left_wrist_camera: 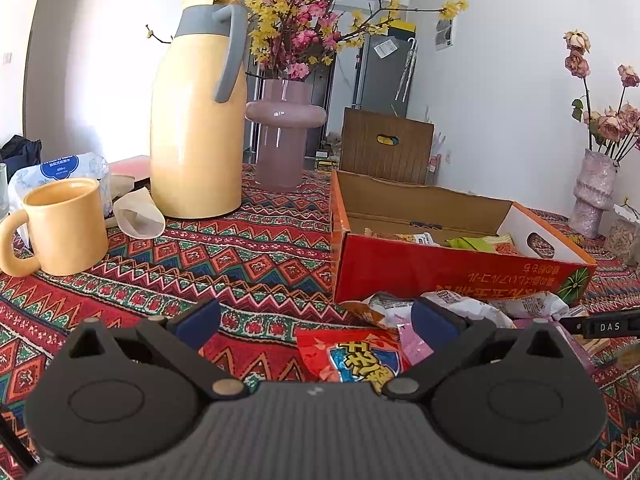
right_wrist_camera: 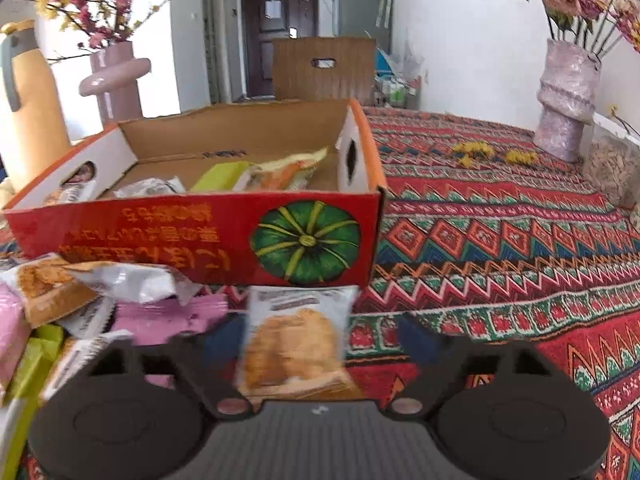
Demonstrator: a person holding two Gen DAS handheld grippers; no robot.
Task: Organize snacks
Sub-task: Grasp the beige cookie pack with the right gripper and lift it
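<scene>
A red cardboard box (left_wrist_camera: 440,276) with a pumpkin picture (right_wrist_camera: 306,242) stands open on the patterned tablecloth, with several snack packets inside (right_wrist_camera: 276,172). More packets lie piled in front of it (left_wrist_camera: 460,308) (right_wrist_camera: 80,300). My left gripper (left_wrist_camera: 316,326) is open and empty, low over a red snack bag (left_wrist_camera: 356,360). My right gripper (right_wrist_camera: 320,340) is open, with a white packet showing a bread picture (right_wrist_camera: 296,340) lying between its fingers, not clamped. The right gripper's edge shows at the far right of the left wrist view (left_wrist_camera: 604,326).
A yellow thermos jug (left_wrist_camera: 196,120), yellow mug (left_wrist_camera: 64,226), pink vase with flowers (left_wrist_camera: 282,136) and a blue-white bag (left_wrist_camera: 64,176) stand left of the box. A second pink vase (right_wrist_camera: 564,100) and a jar (right_wrist_camera: 612,164) stand at the right. A wooden chair back (right_wrist_camera: 324,68) is behind the table.
</scene>
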